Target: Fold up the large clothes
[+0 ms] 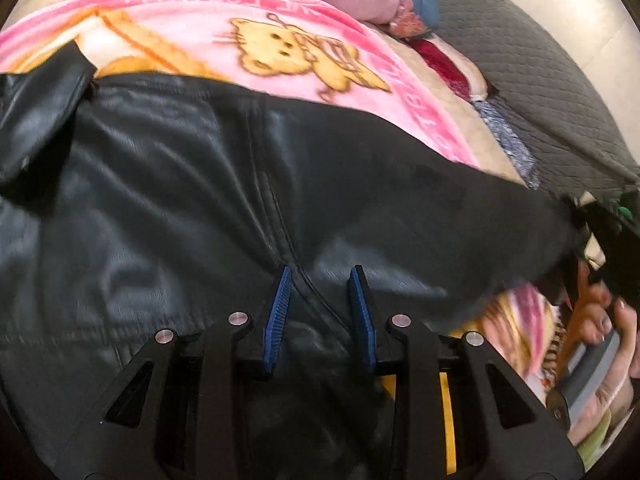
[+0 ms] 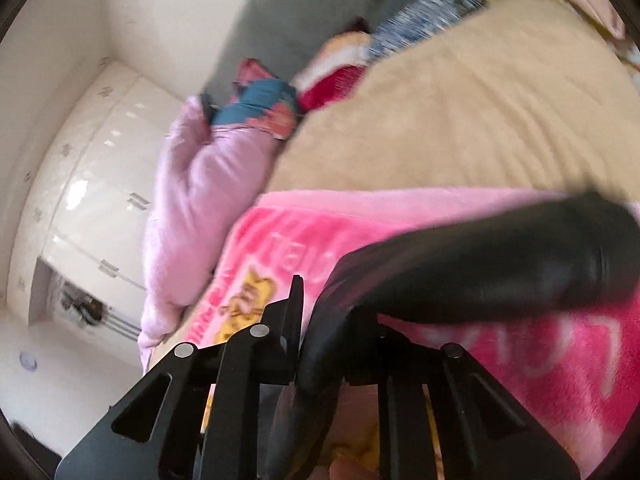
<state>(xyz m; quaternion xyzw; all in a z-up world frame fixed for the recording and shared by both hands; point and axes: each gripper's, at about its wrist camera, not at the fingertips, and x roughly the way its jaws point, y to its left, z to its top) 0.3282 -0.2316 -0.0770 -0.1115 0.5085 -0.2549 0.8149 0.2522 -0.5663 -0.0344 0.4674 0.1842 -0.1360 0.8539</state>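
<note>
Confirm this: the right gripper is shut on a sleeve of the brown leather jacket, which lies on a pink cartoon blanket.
Wrong in one respect: the jacket is black, not brown, as the left wrist view shows plainly. The rest stands: the right gripper is shut on its sleeve, and the jacket lies on the pink cartoon blanket.

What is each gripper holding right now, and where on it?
The right gripper is clamped on the black jacket's sleeve, near its end. The left gripper has the jacket body between its fingers by a seam; whether it grips cannot be told.
</note>
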